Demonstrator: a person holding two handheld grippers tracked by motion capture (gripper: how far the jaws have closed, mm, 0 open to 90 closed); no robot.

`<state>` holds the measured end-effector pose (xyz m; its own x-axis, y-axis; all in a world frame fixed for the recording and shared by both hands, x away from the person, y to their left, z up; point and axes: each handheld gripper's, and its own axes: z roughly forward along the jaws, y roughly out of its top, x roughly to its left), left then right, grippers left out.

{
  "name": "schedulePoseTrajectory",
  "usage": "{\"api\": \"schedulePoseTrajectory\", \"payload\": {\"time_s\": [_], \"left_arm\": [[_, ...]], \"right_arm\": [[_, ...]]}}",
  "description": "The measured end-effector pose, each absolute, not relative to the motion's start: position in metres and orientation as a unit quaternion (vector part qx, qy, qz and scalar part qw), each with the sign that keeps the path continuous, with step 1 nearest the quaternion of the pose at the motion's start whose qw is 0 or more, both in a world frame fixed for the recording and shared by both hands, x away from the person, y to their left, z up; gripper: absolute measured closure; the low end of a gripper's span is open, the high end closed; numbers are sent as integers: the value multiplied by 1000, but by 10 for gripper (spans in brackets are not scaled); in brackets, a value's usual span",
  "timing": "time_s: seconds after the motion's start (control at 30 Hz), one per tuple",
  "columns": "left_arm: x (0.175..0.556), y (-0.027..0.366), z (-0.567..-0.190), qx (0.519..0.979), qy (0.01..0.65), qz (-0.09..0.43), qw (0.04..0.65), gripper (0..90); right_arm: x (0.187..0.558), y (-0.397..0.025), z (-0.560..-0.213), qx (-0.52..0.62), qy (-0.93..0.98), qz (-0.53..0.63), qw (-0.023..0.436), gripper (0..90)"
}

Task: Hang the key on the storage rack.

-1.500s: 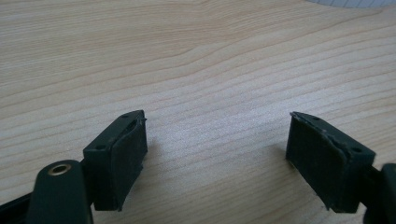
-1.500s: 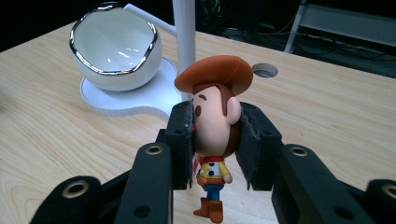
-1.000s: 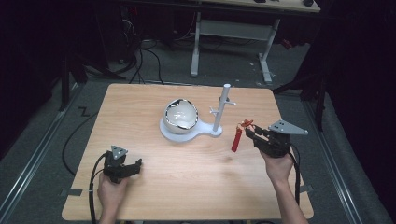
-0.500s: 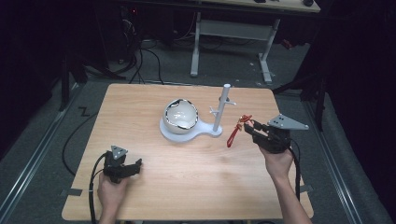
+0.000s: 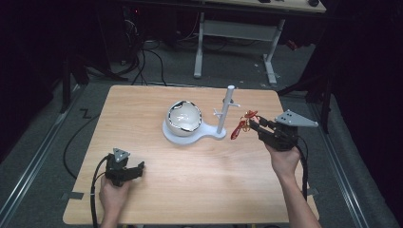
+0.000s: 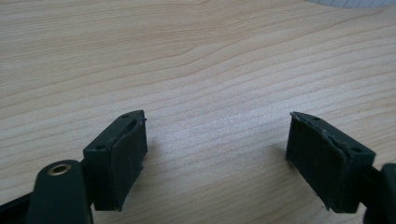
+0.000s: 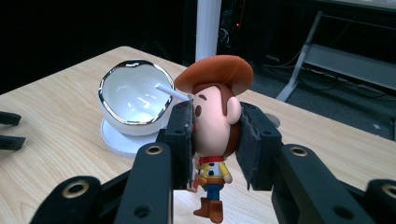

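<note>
A small cowboy figure (image 7: 217,107) with a brown hat hangs by its head between the jaws of my right gripper (image 7: 215,140), which is shut on it. From above, the figure (image 5: 241,126) shows as a red shape with a cord, just right of the white post (image 5: 225,109). My right gripper (image 5: 254,124) holds it above the table there. The post has thin side pegs (image 7: 170,92) and shares a white base (image 5: 209,135) with a shiny bowl (image 5: 184,116). My left gripper (image 5: 138,168) rests at the near left, open (image 6: 217,144) over bare wood.
The wooden table (image 5: 199,190) ends close behind my left hand. A white-legged desk frame (image 5: 233,33) and cables (image 5: 147,57) lie on the dark floor beyond the far edge. The bowl (image 7: 133,95) stands left of the held figure.
My right gripper has carried the figure farther from the near edge, closer to the post's pegs. The left gripper has stayed put.
</note>
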<state>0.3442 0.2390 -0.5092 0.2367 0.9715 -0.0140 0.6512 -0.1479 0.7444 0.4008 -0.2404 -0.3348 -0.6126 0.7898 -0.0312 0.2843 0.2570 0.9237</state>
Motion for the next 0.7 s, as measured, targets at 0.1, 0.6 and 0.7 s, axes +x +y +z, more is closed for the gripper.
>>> {"api": "schedulePoseTrajectory", "payload": {"time_s": [0.1, 0.6, 0.7], "left_arm": [[344, 239, -509, 716, 566, 247, 324, 208], [344, 239, -509, 717, 566, 247, 324, 208], [344, 239, -509, 716, 566, 247, 324, 208]], "right_arm": [[404, -239, -331, 357, 749, 496, 256, 678], [413, -233, -322, 355, 748, 498, 256, 678], [415, -232, -320, 354, 748, 499, 258, 678]]}}
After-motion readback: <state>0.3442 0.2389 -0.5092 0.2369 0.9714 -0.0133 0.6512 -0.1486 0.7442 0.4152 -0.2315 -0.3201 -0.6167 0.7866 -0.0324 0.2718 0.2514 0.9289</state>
